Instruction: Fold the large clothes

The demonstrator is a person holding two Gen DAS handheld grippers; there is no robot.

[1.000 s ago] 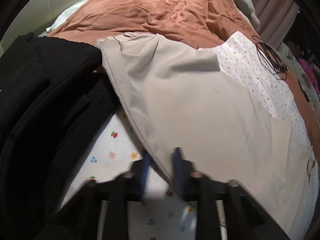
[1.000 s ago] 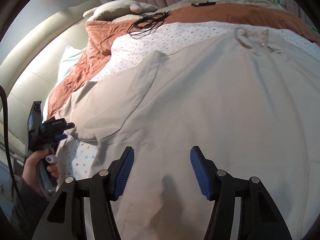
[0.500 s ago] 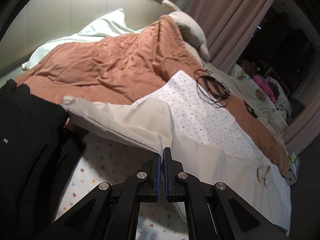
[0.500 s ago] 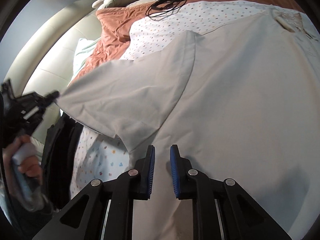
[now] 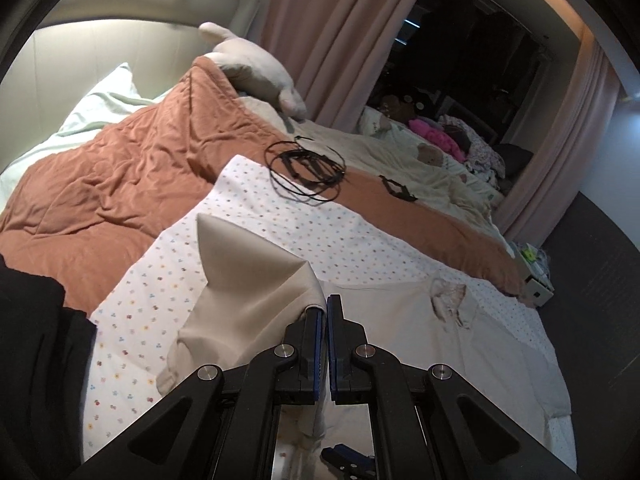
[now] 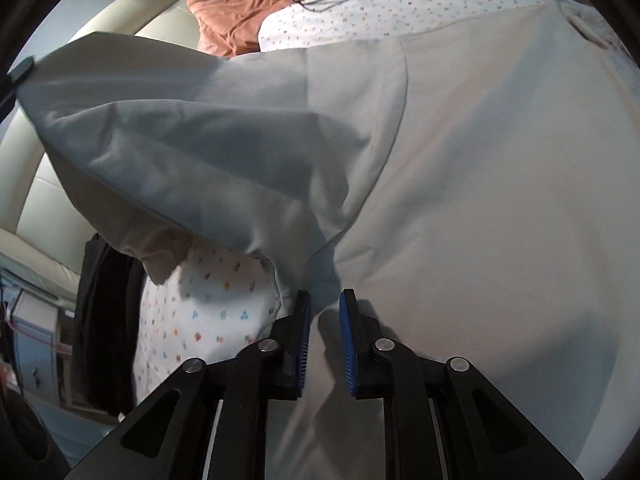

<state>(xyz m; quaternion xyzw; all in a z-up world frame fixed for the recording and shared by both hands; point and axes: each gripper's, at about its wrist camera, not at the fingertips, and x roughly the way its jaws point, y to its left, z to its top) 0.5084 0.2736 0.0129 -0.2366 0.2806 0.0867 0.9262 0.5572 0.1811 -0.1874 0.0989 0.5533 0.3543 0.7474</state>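
Note:
A large beige shirt [image 5: 440,340] lies spread on a flower-print sheet [image 5: 132,340] on the bed. My left gripper [image 5: 326,314] is shut on the edge of its sleeve [image 5: 248,280] and holds it up off the bed, so the cloth drapes over the left finger. In the right wrist view the lifted sleeve [image 6: 180,140] hangs as a big flap over the shirt body [image 6: 480,200]. My right gripper [image 6: 324,320] points down at the shirt's side below the sleeve. Its jaws are opening a little, with a pinch of cloth between the pads.
A black garment [image 5: 36,360] lies at the left on the bed. A brown quilt [image 5: 120,180] covers the far side, with a coiled black cable [image 5: 308,172] and a pale plush pillow [image 5: 256,72] beyond. Pink curtains [image 5: 340,40] hang behind the bed.
My left gripper shut on the sleeve edge and rose, lifting the sleeve off the sheet. My right gripper came down onto the shirt's side and its jaws narrowed from wide to a small gap.

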